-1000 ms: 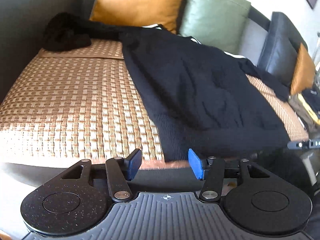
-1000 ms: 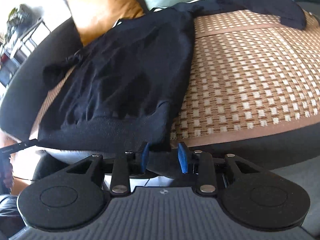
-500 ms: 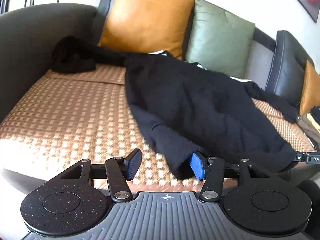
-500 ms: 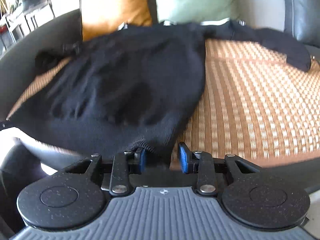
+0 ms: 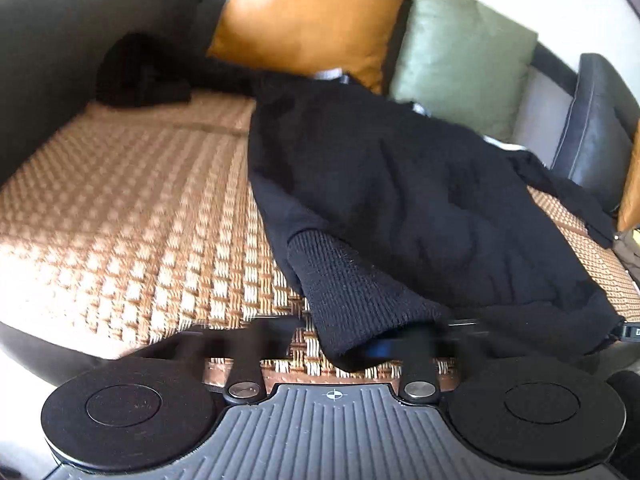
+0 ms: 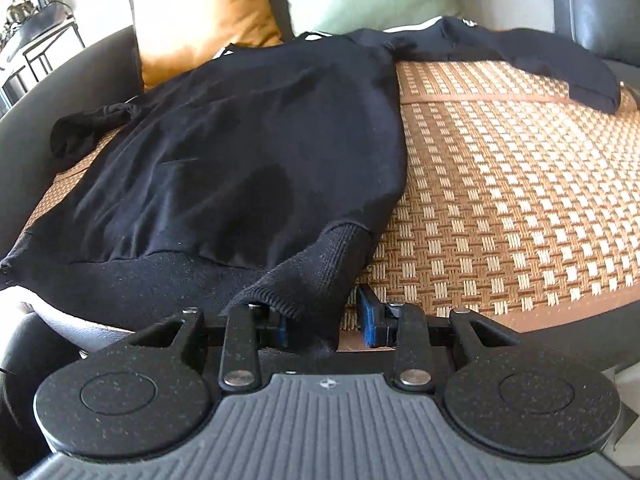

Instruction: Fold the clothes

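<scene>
Black knitted sweater (image 6: 240, 152) is lying across a woven tan-and-cream rattan sofa mat (image 6: 500, 200). Right gripper (image 6: 326, 322) fingers are standing apart around its ribbed hem corner. Left gripper (image 5: 336, 350) is blurring; its finger spacing cannot be told, hem draping over it.

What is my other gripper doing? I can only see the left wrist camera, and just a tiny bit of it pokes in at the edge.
Observer: In the right wrist view, the right gripper has its jaws open, and the sweater has its ribbed hem corner hanging between them.
Operator: Is it squeezing the corner?
Observer: No. The cloth lies against one blue pad, and the other pad stands clear of it.
Operator: How does the far sleeve lie?
Observer: The sleeve lies stretched out straight and flat on the woven mat.
</scene>
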Demonstrator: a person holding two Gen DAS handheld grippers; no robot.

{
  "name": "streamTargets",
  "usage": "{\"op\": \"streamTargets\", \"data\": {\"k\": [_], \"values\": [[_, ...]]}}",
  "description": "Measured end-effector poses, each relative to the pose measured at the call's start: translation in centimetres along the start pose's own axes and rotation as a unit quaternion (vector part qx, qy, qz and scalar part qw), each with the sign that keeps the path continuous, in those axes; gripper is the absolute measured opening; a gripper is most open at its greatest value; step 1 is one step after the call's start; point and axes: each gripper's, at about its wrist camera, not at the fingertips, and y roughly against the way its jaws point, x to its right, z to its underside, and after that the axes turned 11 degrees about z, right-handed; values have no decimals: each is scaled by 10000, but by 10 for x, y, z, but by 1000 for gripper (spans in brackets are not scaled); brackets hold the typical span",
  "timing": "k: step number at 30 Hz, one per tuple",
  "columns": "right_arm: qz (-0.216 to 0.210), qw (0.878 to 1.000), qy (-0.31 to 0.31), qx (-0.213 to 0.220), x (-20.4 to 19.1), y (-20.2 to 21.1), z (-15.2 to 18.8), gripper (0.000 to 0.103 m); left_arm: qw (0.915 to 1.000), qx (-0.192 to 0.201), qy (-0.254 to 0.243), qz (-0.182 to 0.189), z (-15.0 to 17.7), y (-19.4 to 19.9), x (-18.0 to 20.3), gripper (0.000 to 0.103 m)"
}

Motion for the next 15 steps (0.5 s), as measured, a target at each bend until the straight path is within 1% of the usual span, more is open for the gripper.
{"op": "streamTargets", "data": {"k": [2, 4, 6, 7, 9, 10, 12, 15], "values": [[-6, 10000, -20, -6, 3, 3, -6, 5, 9999, -55, 129, 33, -11, 6, -4, 7], [-12, 10000, -39, -12, 6, 6, -11, 5, 10000, 11, 7, 2, -27, 22, -5, 6], [-18, 10000, -59, -18, 9, 9, -17, 4, 9994, 69, -319, -114, -40, 37, -4, 6], [0, 10000, -21, -1, 11, 13, -22, 4, 9986, 41, -490, -186, -44, 41, -3, 6], [70, 9998, 211, -12, 14, 23, -35, 4, 9969, -145, -715, -286, -42, 42, -4, 6], [78, 9994, 330, -85, 14, 25, -37, 4, 9957, -239, -827, -336, -42, 43, -4, 6], [96, 9978, 584, -298, 10, 20, -36, 4, 9919, -543, -1032, -495, -27, 36, -4, 6], [166, 9945, 801, -658, 4, 1, -20, 4, 9884, -884, -1065, -620, -1, 24, -8, 5]]}}
